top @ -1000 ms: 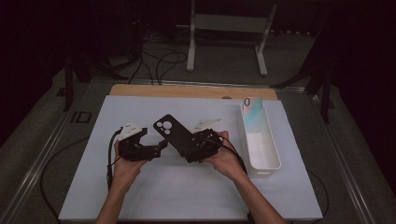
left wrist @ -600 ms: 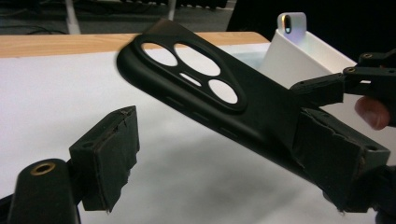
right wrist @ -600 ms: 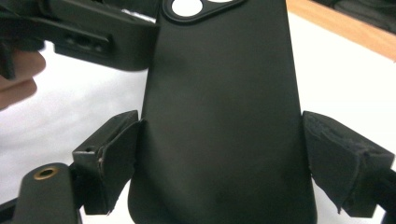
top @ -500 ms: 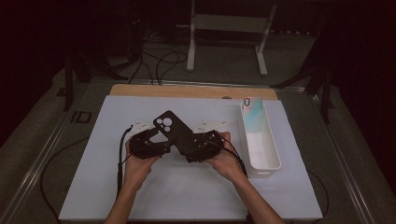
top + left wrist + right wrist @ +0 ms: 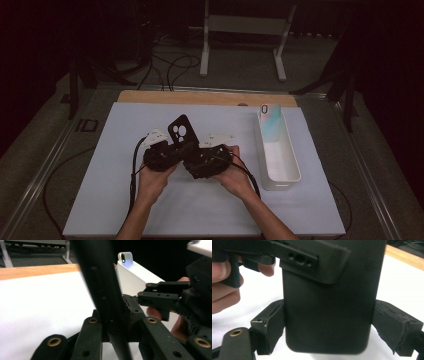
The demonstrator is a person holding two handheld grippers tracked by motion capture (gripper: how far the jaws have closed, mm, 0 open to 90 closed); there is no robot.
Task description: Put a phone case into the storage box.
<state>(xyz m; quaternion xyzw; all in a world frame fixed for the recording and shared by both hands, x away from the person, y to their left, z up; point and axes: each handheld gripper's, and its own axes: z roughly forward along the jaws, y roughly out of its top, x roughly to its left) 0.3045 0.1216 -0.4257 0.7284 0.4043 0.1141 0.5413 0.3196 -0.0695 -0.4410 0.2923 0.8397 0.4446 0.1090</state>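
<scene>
Left gripper [image 5: 172, 150] sits left of centre on the white table mat [image 5: 115, 150], held in the person's left hand [image 5: 152, 180]. In the left gripper view its jaws are narrow, closed on the thin edge of the black phone case [image 5: 105, 285], which runs up between them. Case is off the mat, held upright and tilted — camera cut-outs at the top, seen in the high view [image 5: 180, 131].

Right gripper [image 5: 192, 152] is just beside the left one, touching or nearly so, in the right hand [image 5: 235, 175]. Right gripper view shows the case's broad face [image 5: 329, 302] with the foam pads [image 5: 274, 322] against its two side edges — jaws set about the case's width, holding its lower end. Left gripper's jaw crosses the top of that view [image 5: 312, 257].

Further right, a white rectangular bin [image 5: 280, 155] lies well apart from the case, with a pale phone [image 5: 267, 120] standing at its far end.

Step in hand looks like a two-gripper hold or handover of the case, probably ahead of fitting it to the phone. To do it well: keep one grip firm before loosening the other; the left clamps only an edge, so the case could pivot. Keep the case face square to the pads, don't twist the grippers against each other — thin plastic flexes.
</scene>
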